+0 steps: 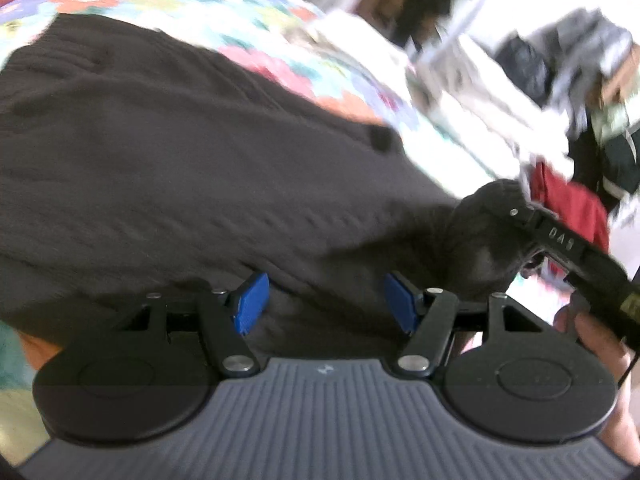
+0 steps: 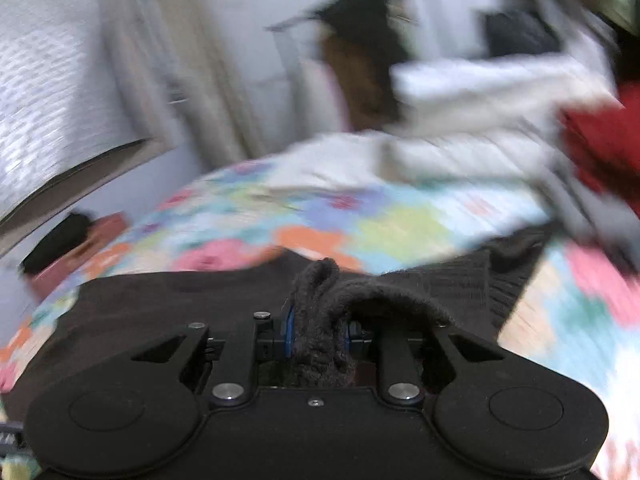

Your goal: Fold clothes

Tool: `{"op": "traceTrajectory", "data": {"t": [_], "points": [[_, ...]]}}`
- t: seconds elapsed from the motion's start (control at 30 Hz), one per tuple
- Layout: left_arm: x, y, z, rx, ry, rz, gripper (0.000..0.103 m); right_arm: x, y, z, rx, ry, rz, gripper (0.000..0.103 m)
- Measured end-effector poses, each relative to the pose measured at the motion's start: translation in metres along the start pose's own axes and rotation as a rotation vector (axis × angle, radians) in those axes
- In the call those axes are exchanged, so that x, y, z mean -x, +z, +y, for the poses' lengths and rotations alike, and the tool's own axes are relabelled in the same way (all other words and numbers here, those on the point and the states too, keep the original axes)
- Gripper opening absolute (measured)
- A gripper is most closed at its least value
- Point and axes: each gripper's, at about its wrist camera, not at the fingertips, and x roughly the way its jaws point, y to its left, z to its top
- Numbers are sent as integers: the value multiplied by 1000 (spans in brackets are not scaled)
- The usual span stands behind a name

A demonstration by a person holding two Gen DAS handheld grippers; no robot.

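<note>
Left wrist view gives us what the right one can't: our right gripper (image 1: 516, 216) at 3 o'clock, clamped on a bunched corner of the dark sweater (image 1: 180, 168) spread across the floral bedspread (image 1: 224, 4). Our left gripper (image 1: 325, 304) hovers over it, blue pads (image 1: 250, 304) spread wide. Bedspread shows bare toward 12 o'clock; a clothes pile (image 1: 560, 192) crowds 2 o'clock.

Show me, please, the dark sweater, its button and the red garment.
dark sweater (image 1: 180, 168): left wrist view, middle of the knit body.
button (image 1: 379, 139): left wrist view, its round face.
red garment (image 2: 600, 140): right wrist view, middle of the red cloth.
</note>
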Motion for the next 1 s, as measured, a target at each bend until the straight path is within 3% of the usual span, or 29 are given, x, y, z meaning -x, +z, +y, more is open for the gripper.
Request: {"op": "traceTrajectory", "data": {"t": [0.03,0.1,0.2,0.23,0.43,0.63,0.83,0.93,1.0], "points": [[4,3,9,23,4,-13,64,-4,3,20,60,49,10,25],[5,4,29,70,17,-23,64,-23,-1,57,170,198,130,23],[1,3,58,145,26,-5,64,-46,-35,95,254,267,284,22],[-3,2,67,174,20,5,64,-49,-47,105,300,256,294,22],[-14,1,85,233,-45,11,64,-48,-54,125,439,224,275,23],[-5,9,91,273,-151,-37,64,-44,-39,118,354,288,252,23],[43,23,98,286,-73,-160,65,-43,-33,134,375,359,257,22],[44,28,97,194,-41,-103,67,-31,-32,156,480,412,218,19],[25,25,97,135,-3,-41,67,-41,-48,175,566,390,288,18]]}}
